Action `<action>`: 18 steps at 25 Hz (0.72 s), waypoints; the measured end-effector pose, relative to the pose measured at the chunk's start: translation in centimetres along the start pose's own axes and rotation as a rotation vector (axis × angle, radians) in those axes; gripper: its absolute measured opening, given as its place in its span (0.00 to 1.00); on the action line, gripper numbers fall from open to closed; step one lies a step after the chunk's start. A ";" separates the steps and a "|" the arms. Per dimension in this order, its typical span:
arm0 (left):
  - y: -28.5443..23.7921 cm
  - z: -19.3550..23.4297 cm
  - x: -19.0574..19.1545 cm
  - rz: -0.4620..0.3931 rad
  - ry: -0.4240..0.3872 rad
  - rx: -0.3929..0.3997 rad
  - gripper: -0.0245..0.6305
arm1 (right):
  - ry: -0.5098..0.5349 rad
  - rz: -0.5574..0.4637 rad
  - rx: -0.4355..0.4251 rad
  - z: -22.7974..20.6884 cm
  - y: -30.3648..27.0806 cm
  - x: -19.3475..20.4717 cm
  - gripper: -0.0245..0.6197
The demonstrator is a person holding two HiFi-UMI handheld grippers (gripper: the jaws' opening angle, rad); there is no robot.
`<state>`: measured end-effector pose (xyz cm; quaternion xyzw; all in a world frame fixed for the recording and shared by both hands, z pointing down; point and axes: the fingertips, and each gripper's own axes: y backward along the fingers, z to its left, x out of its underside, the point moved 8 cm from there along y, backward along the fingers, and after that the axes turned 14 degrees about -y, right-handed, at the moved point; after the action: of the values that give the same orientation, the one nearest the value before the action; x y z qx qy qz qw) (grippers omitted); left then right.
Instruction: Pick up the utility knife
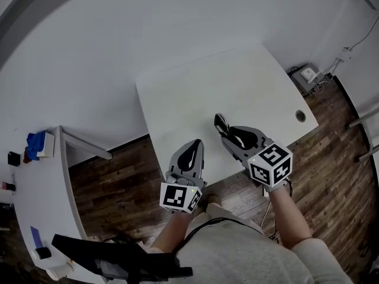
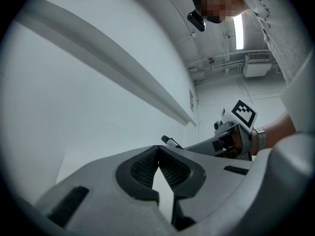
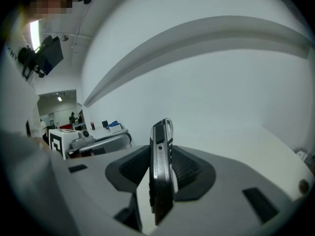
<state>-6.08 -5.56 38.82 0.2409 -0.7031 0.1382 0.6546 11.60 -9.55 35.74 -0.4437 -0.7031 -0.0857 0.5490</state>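
Observation:
The utility knife point(image 3: 160, 167), dark grey with a silver ribbed edge, stands clamped between the pads of my right gripper point(image 3: 161, 168). In the head view the knife point(image 1: 221, 123) sticks out past the right gripper point(image 1: 228, 136) above the white table point(image 1: 207, 93). The knife tip point(image 2: 169, 141) also shows in the left gripper view, beyond the right gripper's marker cube point(image 2: 244, 113). My left gripper point(image 1: 190, 154) hovers over the table's near edge; its pads point(image 2: 170, 173) meet at the tip with nothing between them.
The white table has a round cable hole point(image 1: 300, 116) at its right corner. A second white desk point(image 1: 35, 200) with small items stands at the left. Dark wood floor point(image 1: 118, 176) lies between them. A power strip with cables point(image 1: 308, 74) lies on the floor at right.

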 end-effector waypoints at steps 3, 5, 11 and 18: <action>-0.2 0.4 -0.4 -0.007 -0.004 -0.006 0.05 | -0.035 -0.039 -0.001 0.4 0.3 0.1 0.25; -0.2 0.5 -0.5 -0.007 -0.005 -0.011 0.05 | -0.066 -0.072 -0.011 0.6 0.5 0.2 0.25; 0.1 0.3 -0.7 -0.001 -0.012 -0.016 0.05 | -0.159 -0.183 -0.056 1.2 1.0 0.3 0.25; 0.1 0.1 -0.5 0.005 -0.012 -0.022 0.05 | -0.162 -0.213 -0.053 1.5 0.9 0.3 0.25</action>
<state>-6.18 -5.41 38.34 0.2329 -0.7091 0.1304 0.6526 11.17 -7.93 35.11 -0.3861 -0.7858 -0.1260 0.4665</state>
